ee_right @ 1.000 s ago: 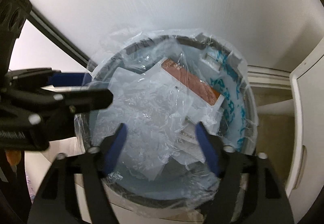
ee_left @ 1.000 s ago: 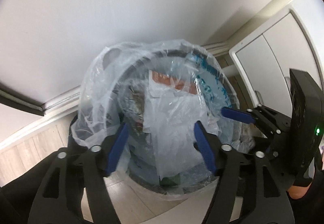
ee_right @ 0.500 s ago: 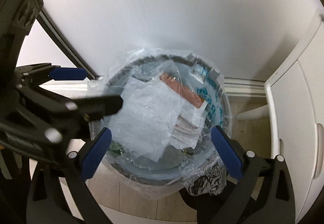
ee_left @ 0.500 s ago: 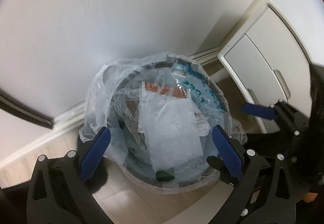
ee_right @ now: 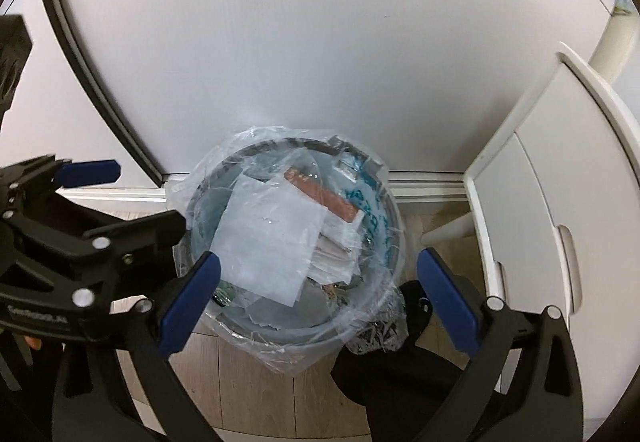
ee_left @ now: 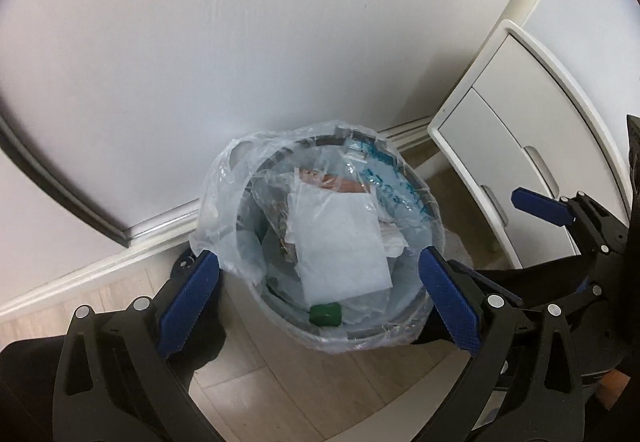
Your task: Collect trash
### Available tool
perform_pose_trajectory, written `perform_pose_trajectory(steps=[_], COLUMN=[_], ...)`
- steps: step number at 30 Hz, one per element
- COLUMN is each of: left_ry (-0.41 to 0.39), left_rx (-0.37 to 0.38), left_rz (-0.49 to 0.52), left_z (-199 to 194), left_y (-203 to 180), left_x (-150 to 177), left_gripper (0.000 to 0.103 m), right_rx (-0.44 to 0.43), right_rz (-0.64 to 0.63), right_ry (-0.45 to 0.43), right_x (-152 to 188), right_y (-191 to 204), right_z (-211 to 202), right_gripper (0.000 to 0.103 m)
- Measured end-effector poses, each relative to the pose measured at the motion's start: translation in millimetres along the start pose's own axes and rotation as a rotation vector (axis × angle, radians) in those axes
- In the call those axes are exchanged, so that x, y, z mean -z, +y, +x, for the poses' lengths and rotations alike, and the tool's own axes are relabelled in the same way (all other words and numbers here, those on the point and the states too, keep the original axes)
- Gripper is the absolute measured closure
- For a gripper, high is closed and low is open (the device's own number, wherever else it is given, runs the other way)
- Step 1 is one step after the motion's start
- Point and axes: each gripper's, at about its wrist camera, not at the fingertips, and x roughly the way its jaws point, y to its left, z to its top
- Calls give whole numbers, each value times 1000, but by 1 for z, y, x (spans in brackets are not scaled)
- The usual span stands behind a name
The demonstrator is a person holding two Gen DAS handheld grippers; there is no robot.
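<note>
While both grippers hang above it, the round grey trash bin lined with a clear plastic bag [ee_left: 332, 242] is seen on the pale wooden floor [ee_left: 280, 382], close against the white wall [ee_left: 240, 42]. The jaws of the left gripper [ee_left: 316, 294] have just been opened and are spread as wide as they go, and nothing is held between them. The same is seen at the right gripper [ee_right: 316, 294], whose jaws have also just been opened and hold nothing. A flat white sheet of paper [ee_right: 272, 238] is lying on top of the trash in the bin, next to a brown packet [ee_right: 320, 194], and a small green cap [ee_left: 325, 315] is seen at the near edge. The drop step looks finished. More trash would have to be found next, or the bag edges gathered. A white cupboard [ee_left: 520, 146] stands just beside the bin.
</note>
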Motion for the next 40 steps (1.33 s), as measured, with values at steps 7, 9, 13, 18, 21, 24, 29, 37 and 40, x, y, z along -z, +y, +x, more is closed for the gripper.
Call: perform_pose_trajectory(steps=[7, 9, 13, 18, 21, 24, 29, 37, 40], left_ry=[-38, -42, -53, -60, -55, -45, -85, -59, -51], left_rx=[-96, -89, -71, -83, -92, -96, -66, -56, -76], left_rz=[-1, -15, -40, -25, -26, -25, 3, 4, 19], left_z=[-13, -16, -20, -21, -19, -16, -20, -12, -10], left_y=[-3, -3, -3, -5, -4, -2, -7, -8, -11], left_x=[-1, 0, 1, 4, 2, 1, 2, 1, 2], left_gripper=[6, 6, 6, 6, 6, 6, 6, 6, 6], right_rx=[26, 35, 41, 41, 44, 47, 50, 50, 51], right_rz=[1, 6, 22, 32, 32, 29, 25, 24, 20], right_ry=[8, 3, -4, 0, 6, 14, 20, 27, 28], right_x=[5, 5, 5, 6, 6, 6, 6, 7, 7], right_y=[2, 1, 1, -1, -1, -1, 0, 1, 1], right_z=[-8, -10, -12, -11, -10, -7, -5, -2, -1], right_gripper=[7, 7, 7, 7, 7, 7, 7, 7, 7])
